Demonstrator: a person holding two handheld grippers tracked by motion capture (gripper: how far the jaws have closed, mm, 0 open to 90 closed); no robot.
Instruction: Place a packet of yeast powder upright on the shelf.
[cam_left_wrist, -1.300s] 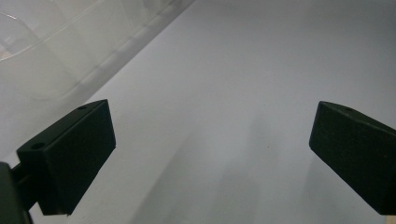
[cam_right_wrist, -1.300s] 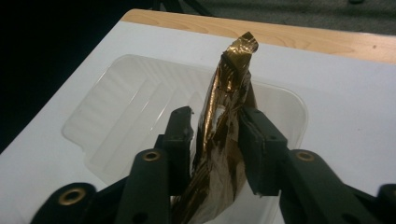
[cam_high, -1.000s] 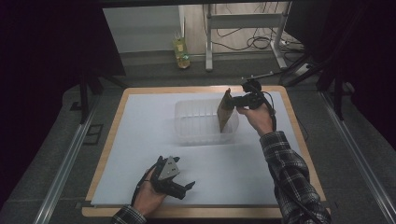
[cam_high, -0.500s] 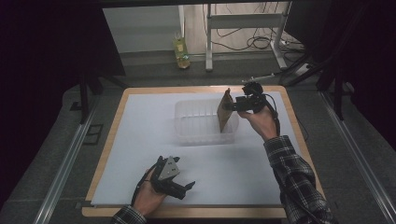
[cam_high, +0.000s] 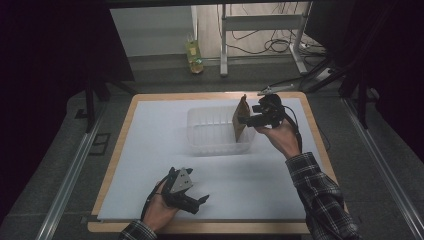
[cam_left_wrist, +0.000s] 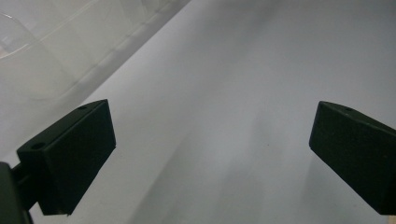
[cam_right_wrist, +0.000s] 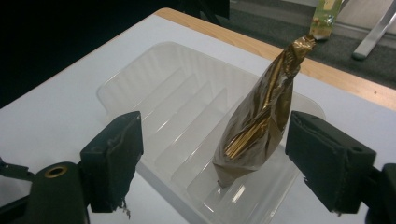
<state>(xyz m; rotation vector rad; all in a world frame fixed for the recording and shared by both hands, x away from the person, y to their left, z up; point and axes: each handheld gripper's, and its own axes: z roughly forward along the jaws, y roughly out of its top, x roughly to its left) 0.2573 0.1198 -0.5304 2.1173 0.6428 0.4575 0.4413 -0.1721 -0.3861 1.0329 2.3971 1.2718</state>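
Observation:
A gold-brown foil pouch (cam_high: 241, 119) (cam_right_wrist: 259, 121) stands upright at the right end of a clear ribbed plastic tray (cam_high: 210, 145) (cam_right_wrist: 140, 84). My right gripper (cam_high: 248, 119) (cam_right_wrist: 217, 140) sits just right of the pouch. Its jaws have just been opening and now stand apart on either side of the pouch without pressing on it. My left gripper (cam_high: 199, 204) (cam_left_wrist: 210, 135) rests open on the white sheet near the table's front edge, with nothing between its jaws.
A white sheet (cam_high: 150, 150) covers the wooden table (cam_high: 125, 130). A yellow-green bottle (cam_high: 194, 52) stands on the floor beyond the far edge, near a metal frame (cam_high: 260, 25) and cables. Dark rails run along both sides of the table.
The right hand has drawn slightly back from the pouch, which stays upright in the tray. The left hand has not moved.

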